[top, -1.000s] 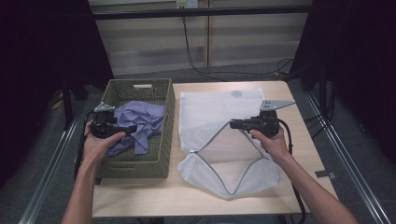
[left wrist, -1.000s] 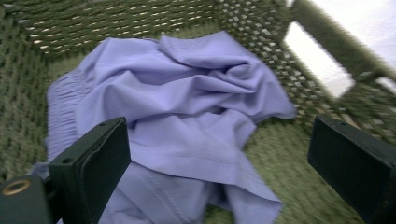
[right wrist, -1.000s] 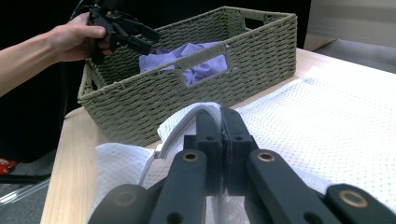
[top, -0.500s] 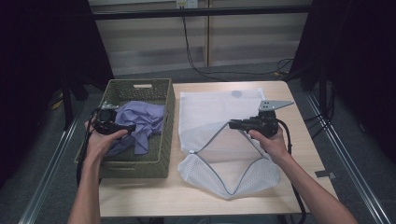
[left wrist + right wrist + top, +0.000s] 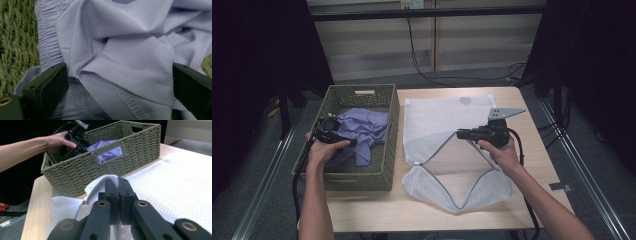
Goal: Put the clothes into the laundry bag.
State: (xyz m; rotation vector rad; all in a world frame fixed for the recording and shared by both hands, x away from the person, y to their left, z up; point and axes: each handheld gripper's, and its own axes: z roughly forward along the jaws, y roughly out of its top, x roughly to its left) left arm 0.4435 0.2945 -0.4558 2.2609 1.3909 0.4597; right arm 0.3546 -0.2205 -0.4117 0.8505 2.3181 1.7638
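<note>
A purple cloth [image 5: 364, 129] lies crumpled in a green woven basket [image 5: 362, 176] at the table's left. My left gripper [image 5: 346, 140] is down in the basket, open. In the left gripper view its jaws stand wide on either side of a fold of the purple cloth [image 5: 125, 55]. A white mesh laundry bag [image 5: 437, 115] lies flat on the table to the right, its zipped mouth lifted open. My right gripper [image 5: 458, 134] is shut on the bag's rim. In the right gripper view the rim [image 5: 100, 182] is pinched between the closed jaws of the right gripper [image 5: 118, 185].
The wooden table [image 5: 537, 200] has bare room at the right and front. The basket [image 5: 112, 167] stands just beyond the bag [image 5: 180, 187], with the other hand's gripper [image 5: 76, 136] inside it. Cables trail from both grippers. Dark curtains flank the table.
The left hand has edged slightly right, deeper toward the purple cloth. The right gripper holds the bag's rim in the same place.
</note>
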